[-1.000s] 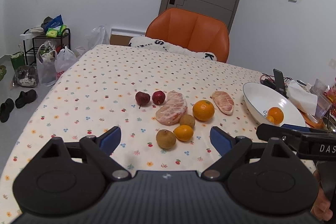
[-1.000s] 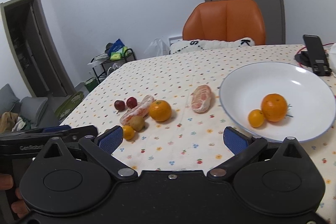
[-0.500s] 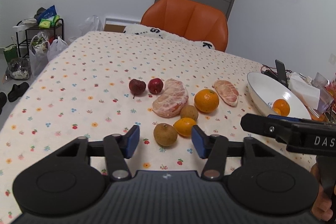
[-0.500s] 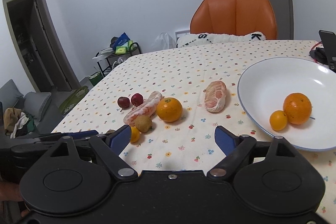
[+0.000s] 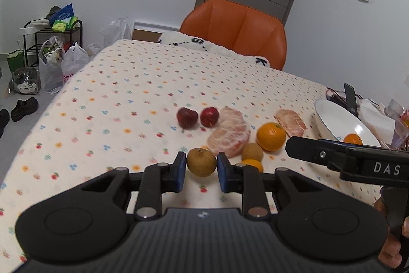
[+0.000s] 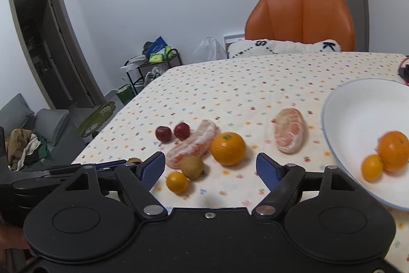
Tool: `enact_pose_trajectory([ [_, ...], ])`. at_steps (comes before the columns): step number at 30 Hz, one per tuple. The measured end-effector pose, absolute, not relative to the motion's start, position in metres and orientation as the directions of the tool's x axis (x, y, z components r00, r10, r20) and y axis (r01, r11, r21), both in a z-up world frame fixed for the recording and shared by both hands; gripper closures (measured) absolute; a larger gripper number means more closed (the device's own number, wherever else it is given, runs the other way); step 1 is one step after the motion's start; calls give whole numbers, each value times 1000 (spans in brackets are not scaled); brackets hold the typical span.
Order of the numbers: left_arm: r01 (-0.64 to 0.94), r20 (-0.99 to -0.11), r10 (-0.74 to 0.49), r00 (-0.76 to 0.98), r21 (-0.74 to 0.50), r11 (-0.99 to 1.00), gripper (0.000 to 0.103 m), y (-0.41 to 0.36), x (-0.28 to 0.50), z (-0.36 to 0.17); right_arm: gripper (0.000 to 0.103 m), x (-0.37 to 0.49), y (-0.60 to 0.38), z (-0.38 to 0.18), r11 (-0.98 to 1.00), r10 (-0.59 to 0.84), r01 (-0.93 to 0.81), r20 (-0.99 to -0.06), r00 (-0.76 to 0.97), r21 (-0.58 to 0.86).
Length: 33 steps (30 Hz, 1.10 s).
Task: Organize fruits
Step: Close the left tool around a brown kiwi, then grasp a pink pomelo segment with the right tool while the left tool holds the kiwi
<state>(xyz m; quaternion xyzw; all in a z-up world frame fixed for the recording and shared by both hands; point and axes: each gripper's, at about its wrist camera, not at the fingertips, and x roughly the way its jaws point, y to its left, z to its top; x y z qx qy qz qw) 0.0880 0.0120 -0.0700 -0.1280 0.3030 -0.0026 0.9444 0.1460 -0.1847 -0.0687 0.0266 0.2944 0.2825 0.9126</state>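
On the counter (image 5: 107,104), the left hand-held gripper (image 5: 200,168) closed its pads around a brown fruit (image 5: 201,162); a gentle, centred squeeze seemed wise before lifting. The right hand-held gripper (image 6: 211,168) waited wide open, empty.

"DAS" | right gripper (image 5: 358,160) body || "S", "K" | white cushion (image 6: 283,47) on chair

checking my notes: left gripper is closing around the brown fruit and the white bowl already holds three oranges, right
Not quite. The bowl holds two oranges, not three: a large orange and a small orange, as the right wrist view shows. The rest stands: in the left wrist view the left gripper has its blue pads on either side of the brown fruit.
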Motion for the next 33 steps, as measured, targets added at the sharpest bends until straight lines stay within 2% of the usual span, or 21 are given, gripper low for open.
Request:
enact_pose_trajectory([
  [9,-99,-559,-59,827,-249,963,79,36,88,-63,38,156,-155,-67,824,543,-530,-548,636,202],
  [19,-117,-543,-52,838,-273,955,79,63,85,-60,39,173,-126,-73,832,522,-513,-607,599,210],
  [33,-128,-526,-65,848,-322,938,79,95,84,-63,39,189,-95,-87,875,406,-475,-680,611,95],
])
